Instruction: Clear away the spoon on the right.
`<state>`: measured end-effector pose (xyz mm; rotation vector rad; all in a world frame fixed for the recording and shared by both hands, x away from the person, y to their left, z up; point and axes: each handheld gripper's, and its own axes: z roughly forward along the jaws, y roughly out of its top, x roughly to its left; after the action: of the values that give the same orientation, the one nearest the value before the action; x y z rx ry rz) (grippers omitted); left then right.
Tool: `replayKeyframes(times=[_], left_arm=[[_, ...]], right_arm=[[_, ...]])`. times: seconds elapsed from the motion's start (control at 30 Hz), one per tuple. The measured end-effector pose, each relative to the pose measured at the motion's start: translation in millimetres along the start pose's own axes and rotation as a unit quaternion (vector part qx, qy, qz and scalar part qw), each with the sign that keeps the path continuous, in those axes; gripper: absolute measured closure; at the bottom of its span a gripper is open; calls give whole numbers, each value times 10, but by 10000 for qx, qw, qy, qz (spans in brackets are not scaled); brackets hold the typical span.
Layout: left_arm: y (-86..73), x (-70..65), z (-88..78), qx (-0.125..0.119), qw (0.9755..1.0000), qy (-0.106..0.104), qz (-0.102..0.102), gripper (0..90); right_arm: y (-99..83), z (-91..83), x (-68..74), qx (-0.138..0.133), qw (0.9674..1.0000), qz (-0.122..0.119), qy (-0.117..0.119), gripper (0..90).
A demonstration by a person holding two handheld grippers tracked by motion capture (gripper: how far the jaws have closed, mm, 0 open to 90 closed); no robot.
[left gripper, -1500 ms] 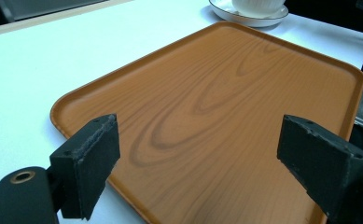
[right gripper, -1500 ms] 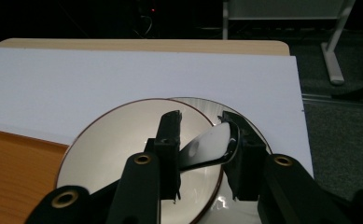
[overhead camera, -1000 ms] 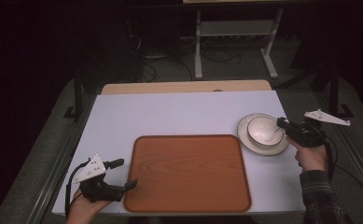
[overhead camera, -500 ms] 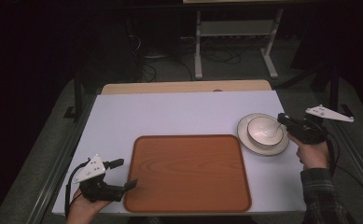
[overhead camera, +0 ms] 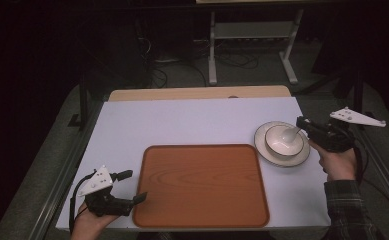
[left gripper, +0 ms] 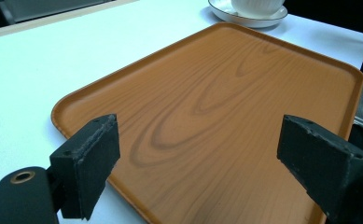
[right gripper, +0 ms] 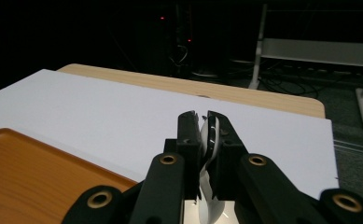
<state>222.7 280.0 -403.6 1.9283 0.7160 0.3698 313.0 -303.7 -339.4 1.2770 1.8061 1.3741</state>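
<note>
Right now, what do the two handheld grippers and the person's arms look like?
Both grippers are black, pistol-shaped tools topped with a pale three-cornered plate. The left gripper trails a black cable and has blocky black jaws. The right gripper shows brass-coloured rivets on its jaw arms, and its hand emerges from a dark plaid sleeve.

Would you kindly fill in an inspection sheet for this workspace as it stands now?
Surface: white table top, wooden strip along its far edge.
Job's things: white spoon over the bowl, which sits on a saucer; wood-grain tray, nothing on it.
Clutter: nothing seen.
Grippers: right gripper shut on the spoon's handle; left gripper open beside the tray's near left corner.
Cables: one trails from the left gripper; more lie on the floor.
Surroundings: dark room, white metal stand behind.
</note>
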Motion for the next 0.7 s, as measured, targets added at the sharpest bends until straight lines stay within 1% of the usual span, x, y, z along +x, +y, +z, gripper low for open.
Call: replayKeyframes(times=[0.2,0.4,0.57,0.7], left_arm=[[1,0,-3,3,10000,0,7,129],[1,0,-4,2,10000,0,7,129],[1,-1,-4,-12,10000,-3,0,129],[1,-1,-4,-3,10000,-3,6,129]], right_arm=[[57,-15,97,2,9997,-72,221,833],[101,-24,182,-6,9991,-162,380,834],[132,-25,266,14,9981,-213,571,833],[149,-5,346,67,9967,-340,731,834]])
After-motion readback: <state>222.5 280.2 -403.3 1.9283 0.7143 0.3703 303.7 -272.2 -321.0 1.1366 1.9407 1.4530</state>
